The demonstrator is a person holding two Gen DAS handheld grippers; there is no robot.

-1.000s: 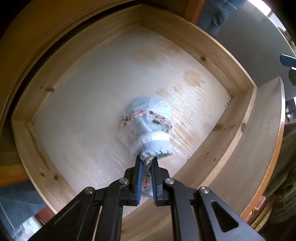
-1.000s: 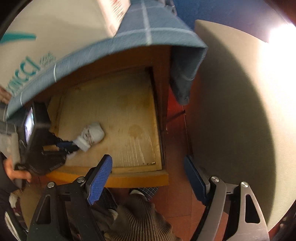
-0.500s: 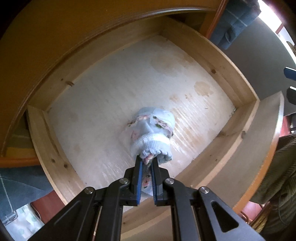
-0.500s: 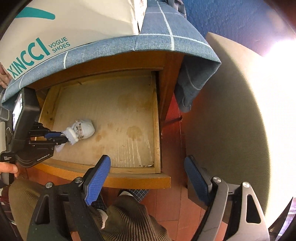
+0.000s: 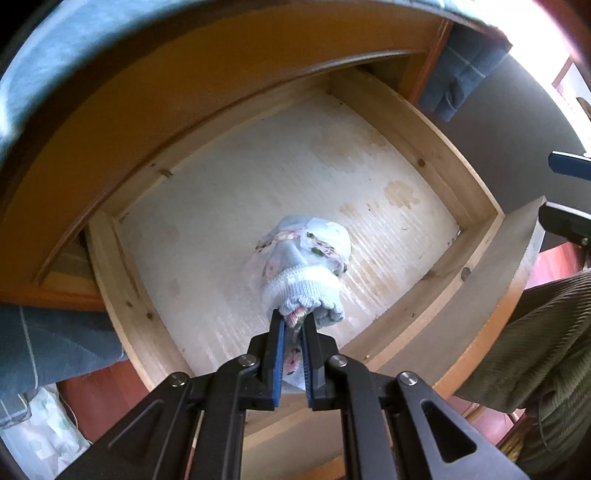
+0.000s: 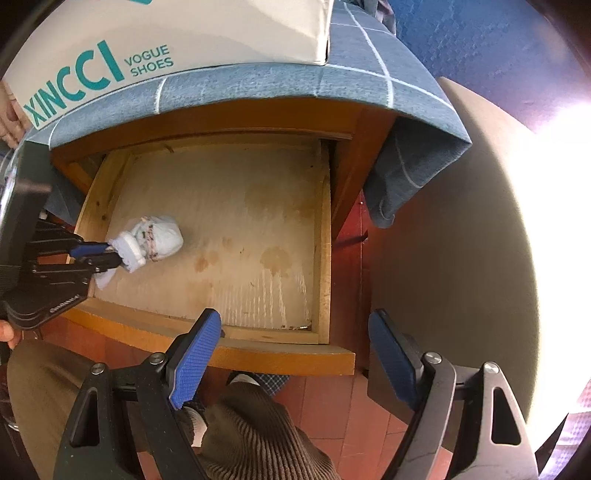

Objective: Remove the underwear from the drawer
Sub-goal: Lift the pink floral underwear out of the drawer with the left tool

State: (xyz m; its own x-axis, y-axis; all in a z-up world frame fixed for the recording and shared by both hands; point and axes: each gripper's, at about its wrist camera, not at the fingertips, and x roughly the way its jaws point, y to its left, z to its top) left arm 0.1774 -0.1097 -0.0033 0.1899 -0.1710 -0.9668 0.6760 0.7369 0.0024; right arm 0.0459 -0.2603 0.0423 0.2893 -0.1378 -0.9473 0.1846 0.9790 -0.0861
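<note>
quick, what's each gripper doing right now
Left gripper: shut on the rolled underwear, above the drawer.
Right gripper: open, holding nothing.

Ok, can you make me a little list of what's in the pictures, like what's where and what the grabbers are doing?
drawer: pulled open, bare apart from the bundle
underwear: pale rolled bundle with a flower print, over the drawer floor
left hand-held gripper: shut on the underwear's end
right hand-held gripper: open, nothing in it, over the drawer front
cloth: blue, on the cabinet top
shoe box: on the cloth
</note>
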